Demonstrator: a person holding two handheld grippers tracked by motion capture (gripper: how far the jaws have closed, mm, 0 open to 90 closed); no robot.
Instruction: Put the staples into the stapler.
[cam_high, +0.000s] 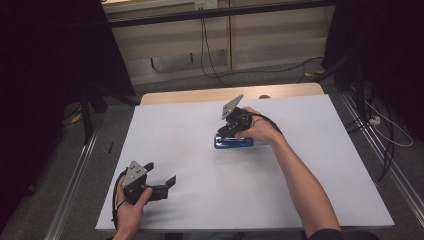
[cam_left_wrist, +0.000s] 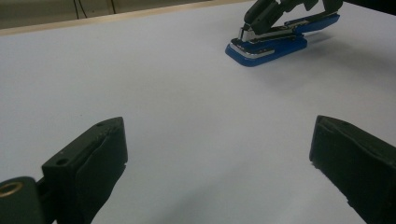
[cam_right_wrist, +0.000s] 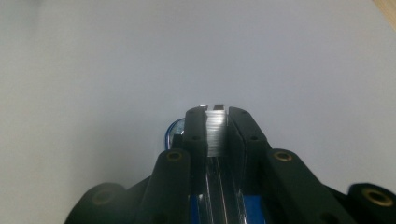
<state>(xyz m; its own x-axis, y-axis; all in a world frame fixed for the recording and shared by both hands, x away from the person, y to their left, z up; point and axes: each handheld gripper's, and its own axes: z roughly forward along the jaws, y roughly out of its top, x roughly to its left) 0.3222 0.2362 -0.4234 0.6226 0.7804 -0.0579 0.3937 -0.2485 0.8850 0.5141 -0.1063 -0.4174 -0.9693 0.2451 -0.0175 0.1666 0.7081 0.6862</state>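
A blue stapler (cam_high: 233, 142) lies on the white table (cam_high: 310, 165), a little beyond the middle and toward the right. The right gripper (cam_high: 227, 131) comes down on it from above, tilted, with the grey plate on top pointing up and away from the person. In the right gripper view, its two black jaws stand close together and pinch a narrow block of silver staples (cam_right_wrist: 215, 130) between their pads, above the stapler's open metal channel; the blue body (cam_right_wrist: 173, 132) shows beneath and to the left of the jaws. In the left gripper view the stapler (cam_left_wrist: 275, 39) shows far off at the upper right, its top arm lifted at an angle from the blue base, with the right gripper's black jaws reaching into the front end by the metal part.

The left gripper (cam_high: 161, 176) rests near the front left corner of the table, held in the person's left hand (cam_high: 131, 207), well apart from the stapler. Its jaws are spread wide with nothing between them; in the left gripper view only bare white tabletop lies between the two black pads (cam_left_wrist: 100, 158).

Past the far edge of the table a strip of wood (cam_high: 200, 95) shows, and beyond it the floor with black cables (cam_high: 210, 60) running down a pale wall.
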